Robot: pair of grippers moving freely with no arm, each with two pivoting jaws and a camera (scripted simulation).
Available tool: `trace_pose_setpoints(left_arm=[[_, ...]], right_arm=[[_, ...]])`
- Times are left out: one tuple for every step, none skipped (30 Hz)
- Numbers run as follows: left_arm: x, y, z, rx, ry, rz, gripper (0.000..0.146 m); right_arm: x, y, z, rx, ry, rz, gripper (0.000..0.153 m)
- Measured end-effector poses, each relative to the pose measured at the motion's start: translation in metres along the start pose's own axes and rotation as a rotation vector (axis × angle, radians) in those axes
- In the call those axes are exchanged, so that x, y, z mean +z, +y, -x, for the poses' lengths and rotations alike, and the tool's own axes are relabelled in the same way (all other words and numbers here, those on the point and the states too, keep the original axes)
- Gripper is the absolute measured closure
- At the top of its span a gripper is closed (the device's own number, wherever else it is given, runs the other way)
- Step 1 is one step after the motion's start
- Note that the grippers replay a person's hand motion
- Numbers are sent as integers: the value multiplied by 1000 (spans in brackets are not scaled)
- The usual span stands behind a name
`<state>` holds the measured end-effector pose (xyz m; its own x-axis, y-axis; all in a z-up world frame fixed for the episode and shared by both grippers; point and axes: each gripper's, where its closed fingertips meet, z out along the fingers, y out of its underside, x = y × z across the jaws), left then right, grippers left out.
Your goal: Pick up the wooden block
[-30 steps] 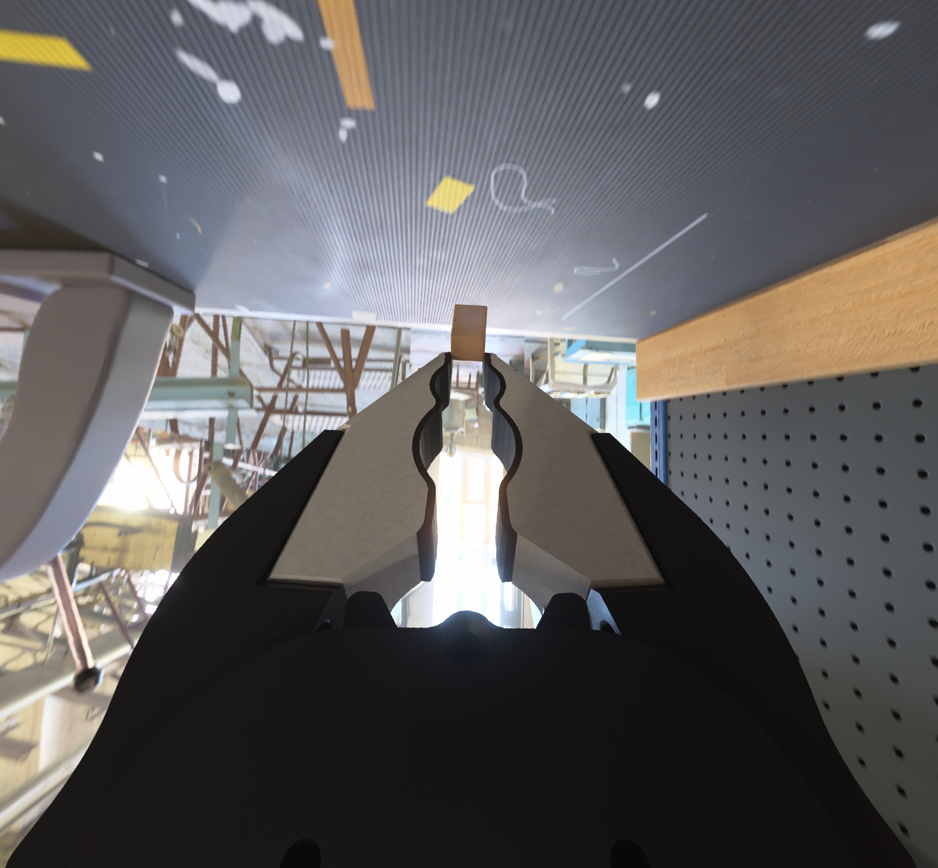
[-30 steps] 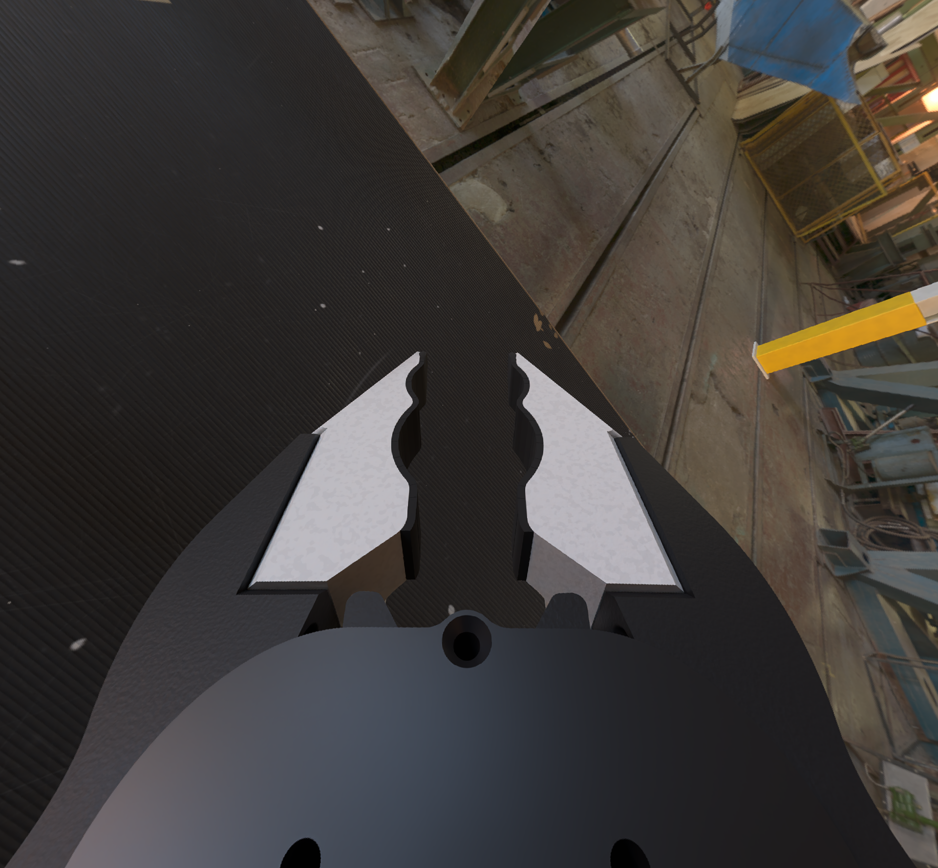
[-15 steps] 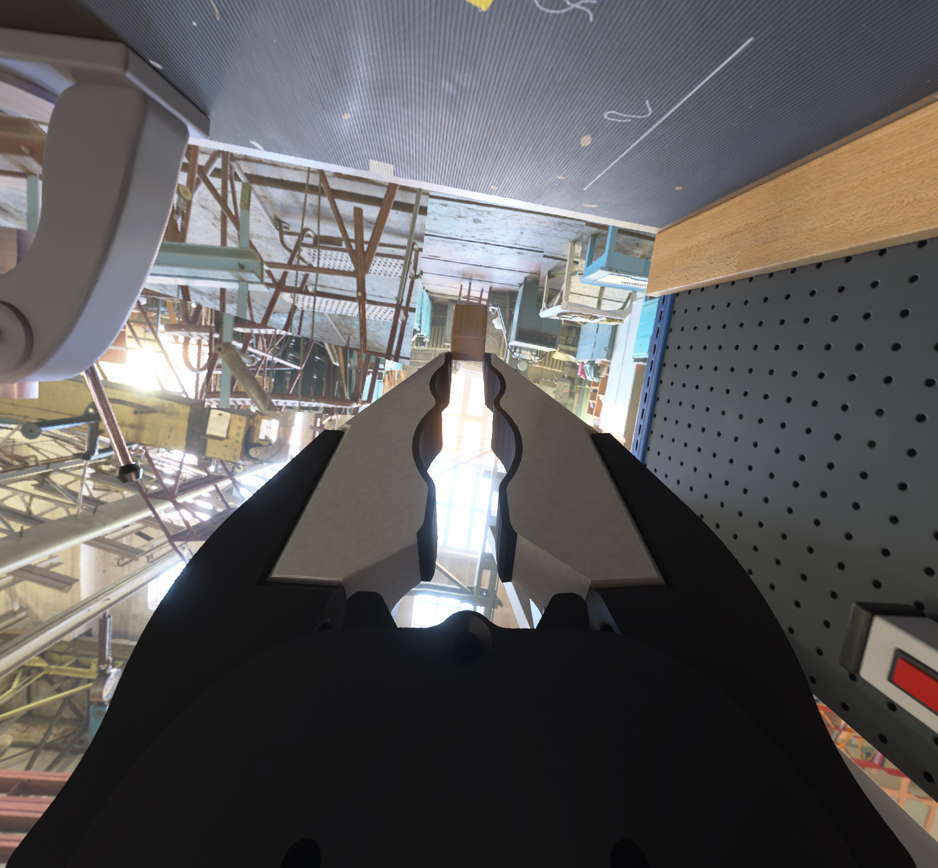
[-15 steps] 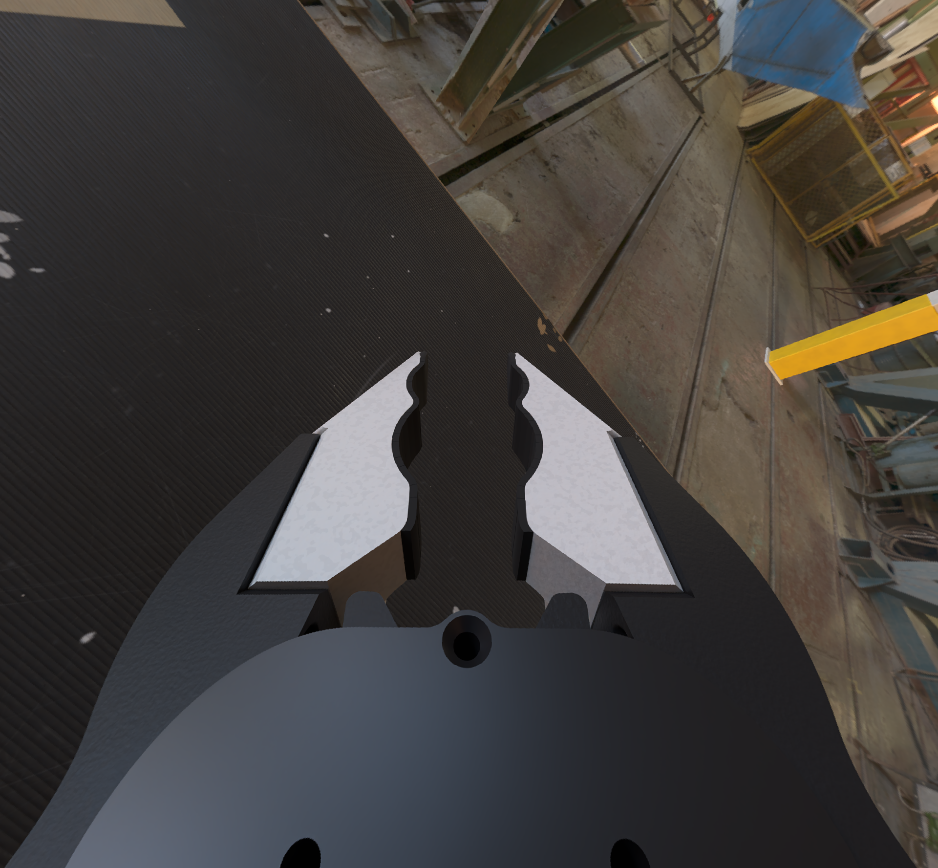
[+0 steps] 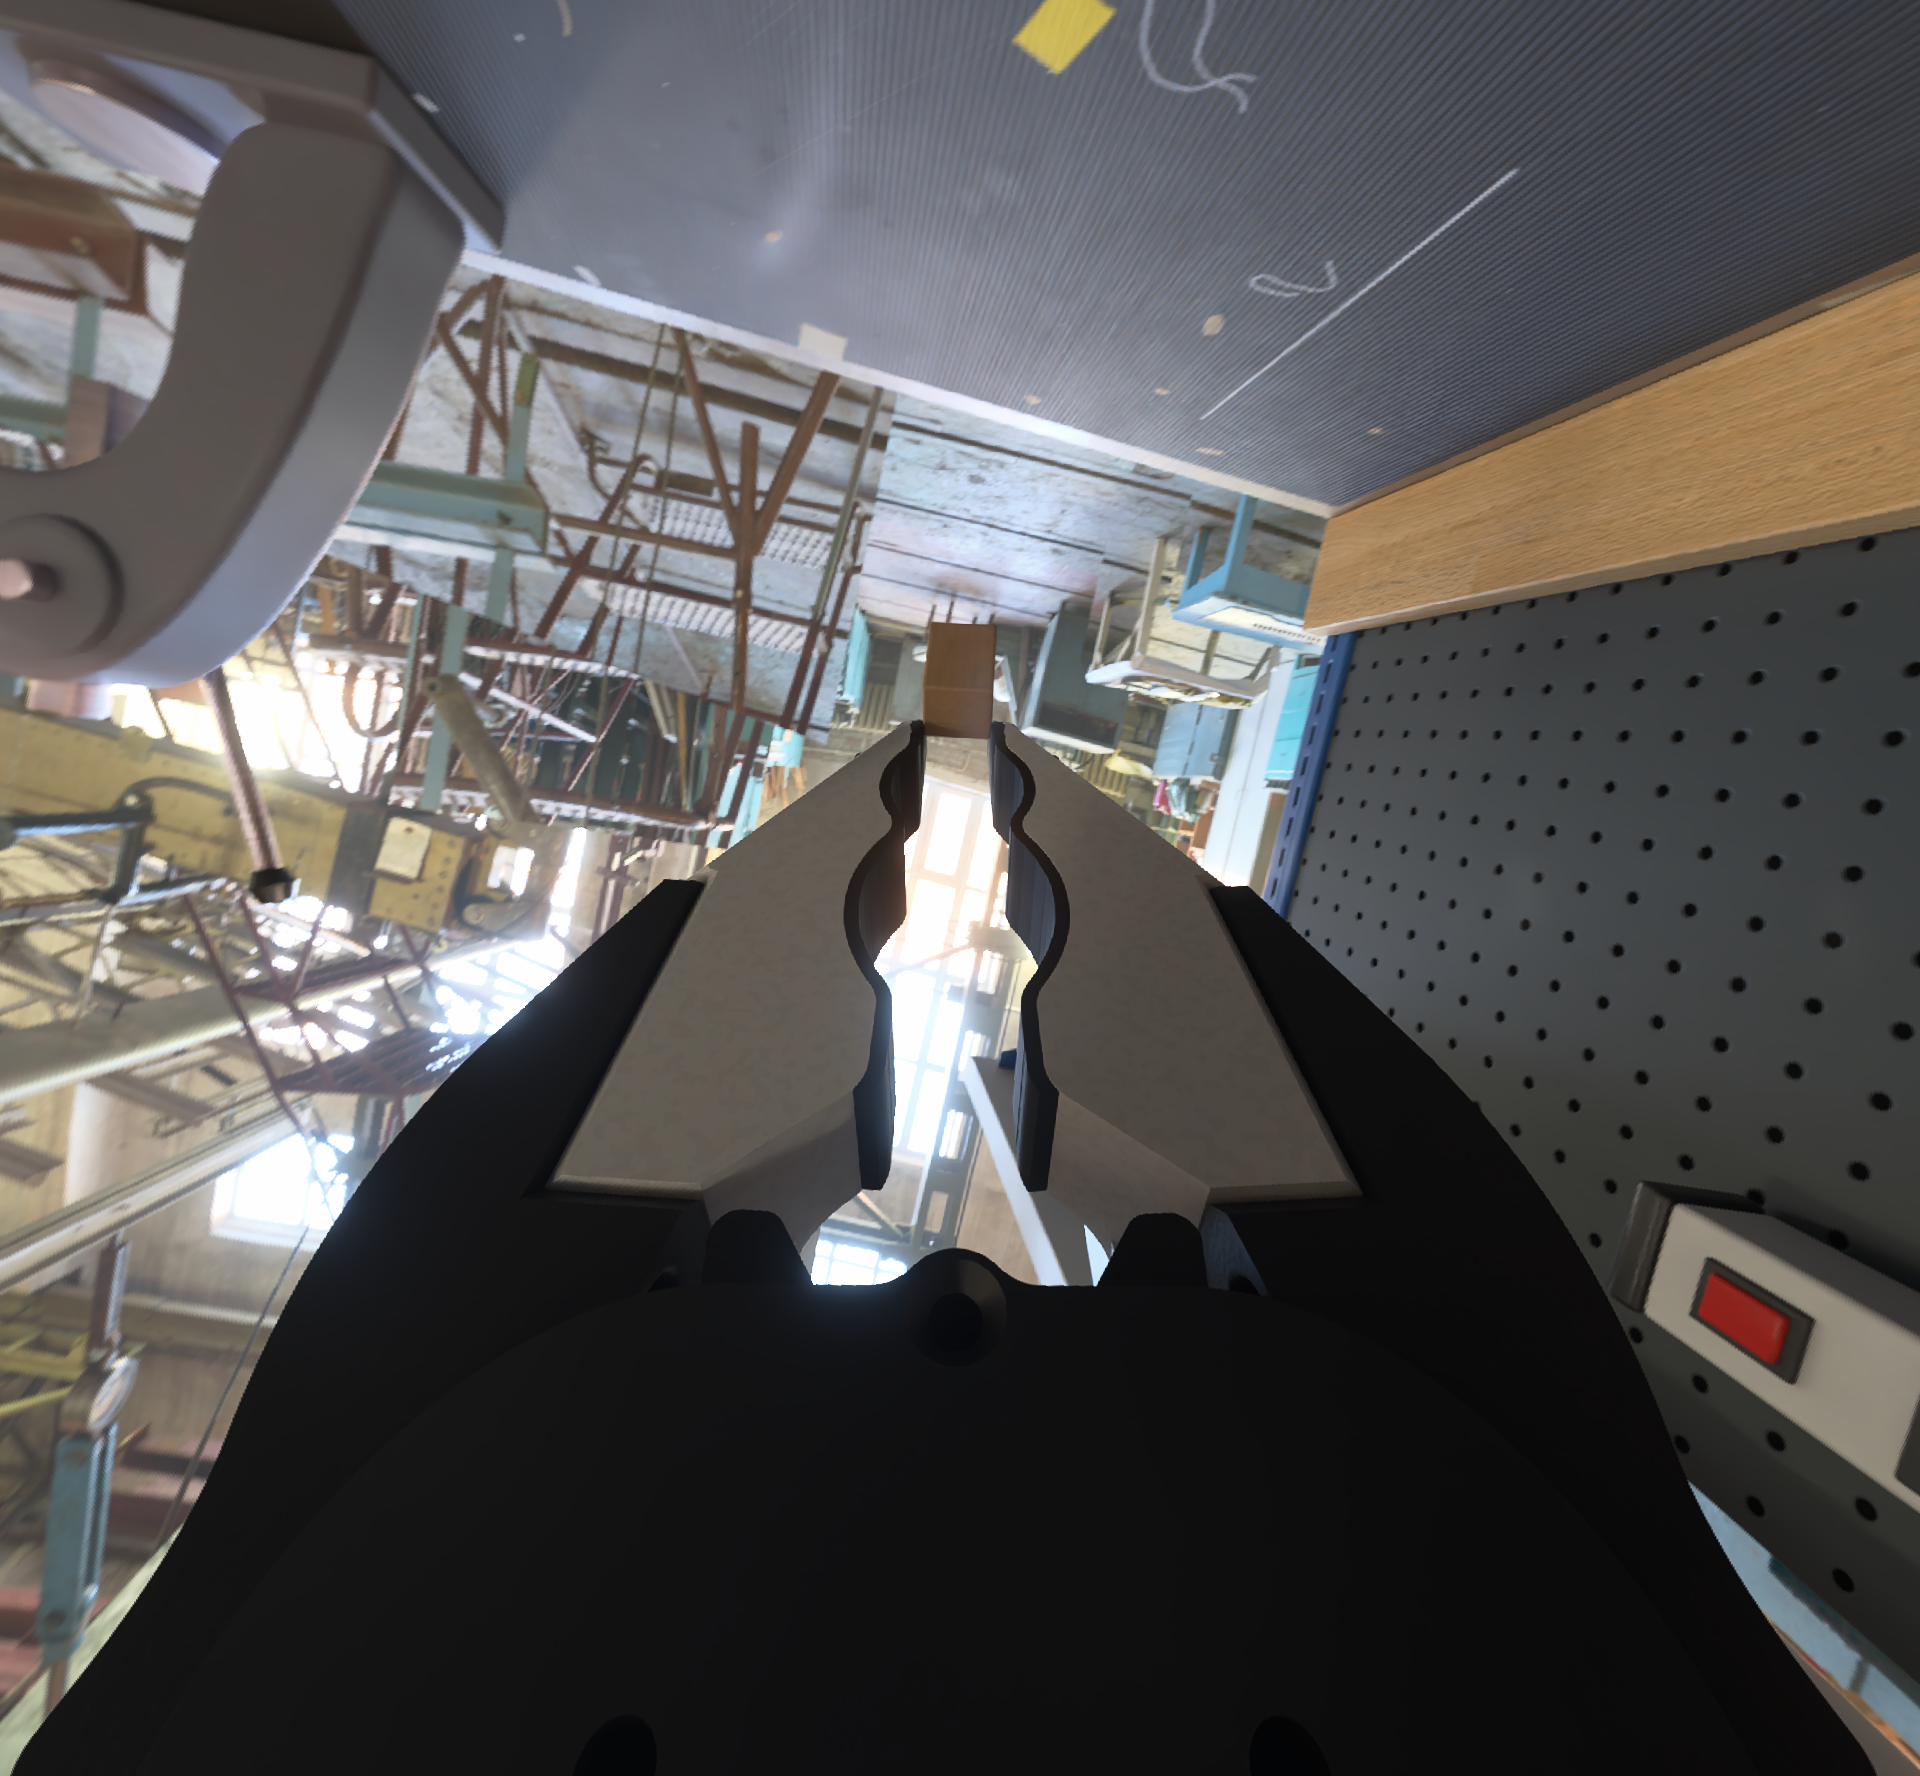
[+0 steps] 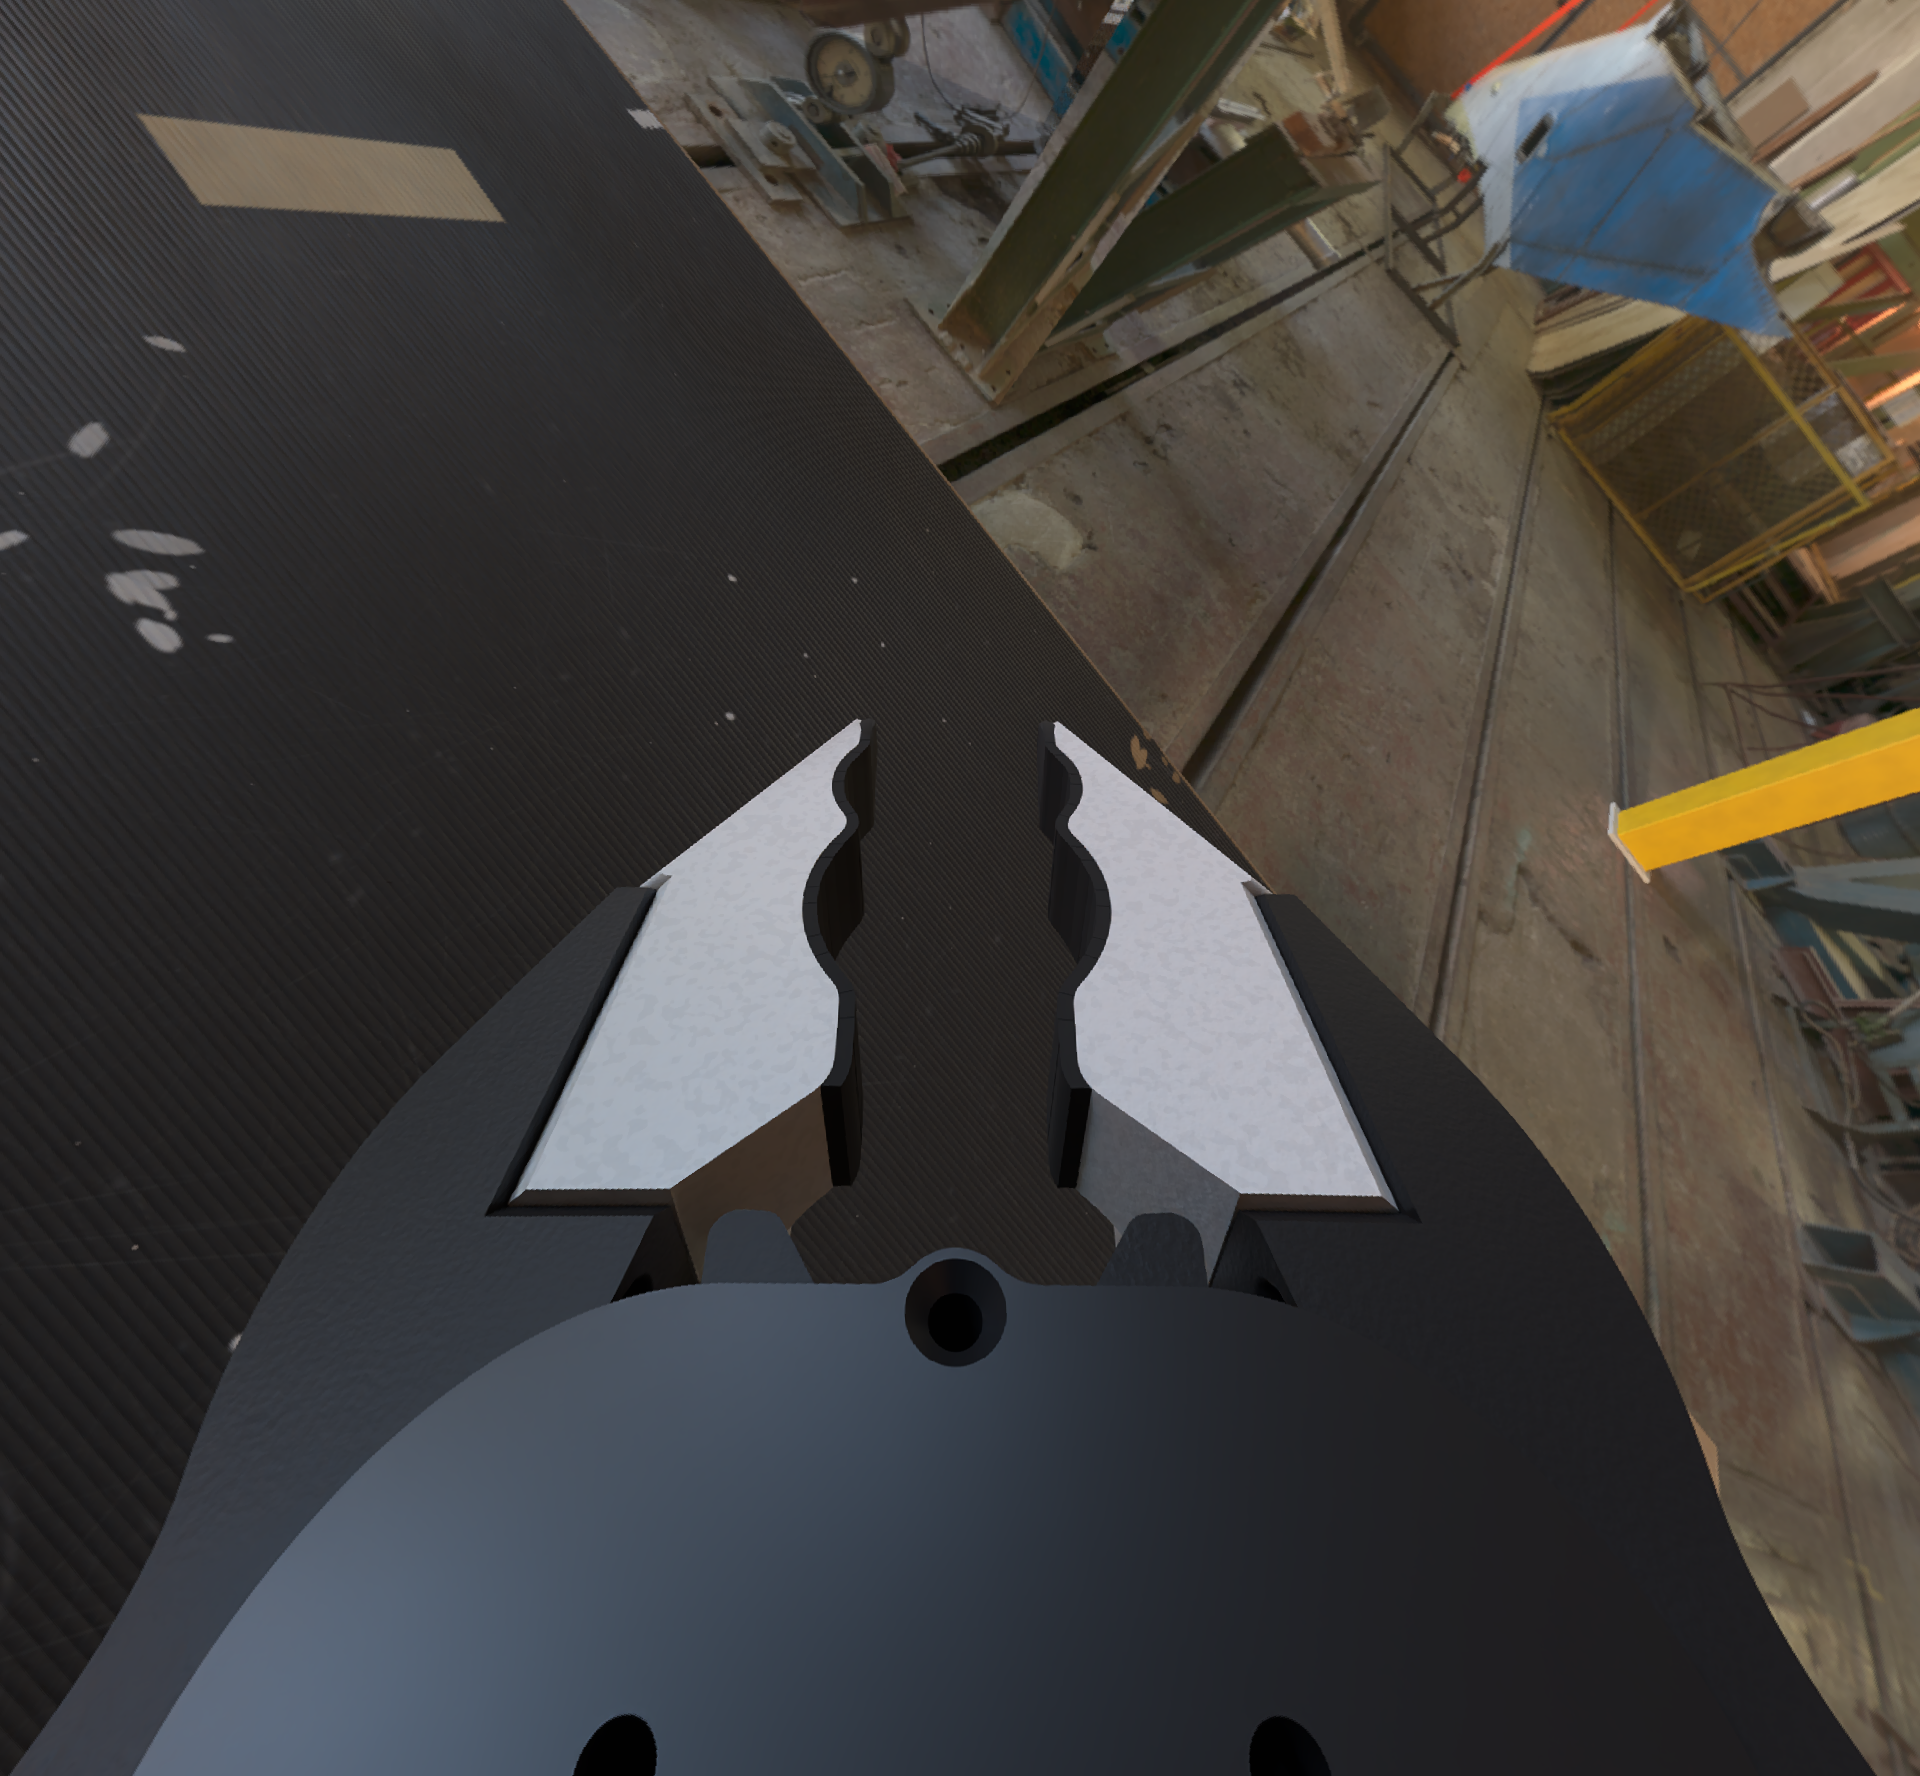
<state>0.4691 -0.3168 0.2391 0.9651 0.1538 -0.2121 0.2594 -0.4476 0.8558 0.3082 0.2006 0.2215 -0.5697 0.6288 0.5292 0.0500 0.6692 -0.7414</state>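
Observation:
A small wooden block (image 5: 958,679) sits clamped between the tips of my left gripper (image 5: 956,739), which is shut on it and holds it up in the air, away from the dark table top (image 5: 935,168). The view is turned over, so the table lies at the top of the picture. My right gripper (image 6: 956,739) is open and empty, its fingertips over the dark table top (image 6: 416,531) close to the table's edge. The block does not show in the right wrist view.
A grey curved clamp-like part (image 5: 208,396) hangs at the table edge on the left. A wooden beam (image 5: 1621,500) tops a dark pegboard wall (image 5: 1610,843) on the right, with a white switch box with a red button (image 5: 1756,1300). Beyond the table edge is workshop floor (image 6: 1351,583).
My left gripper has lifted and tilted with the block, so the table slid up in view and the switch box came in. My right gripper has shifted slightly along the table edge, still open.

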Motion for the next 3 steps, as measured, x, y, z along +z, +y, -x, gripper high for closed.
trace_pose_setpoints(left_arm=[[3, -2, -5, 1, 17, -10, 135], [7, -5, -11, 4, 42, -22, 135], [12, -7, -17, 12, 64, -24, 135]], right_arm=[[0, -2, 1, -5, -2, -6, 122], [-1, -4, 2, -8, -5, -11, 122], [-1, -6, 3, -11, -7, -16, 122]])
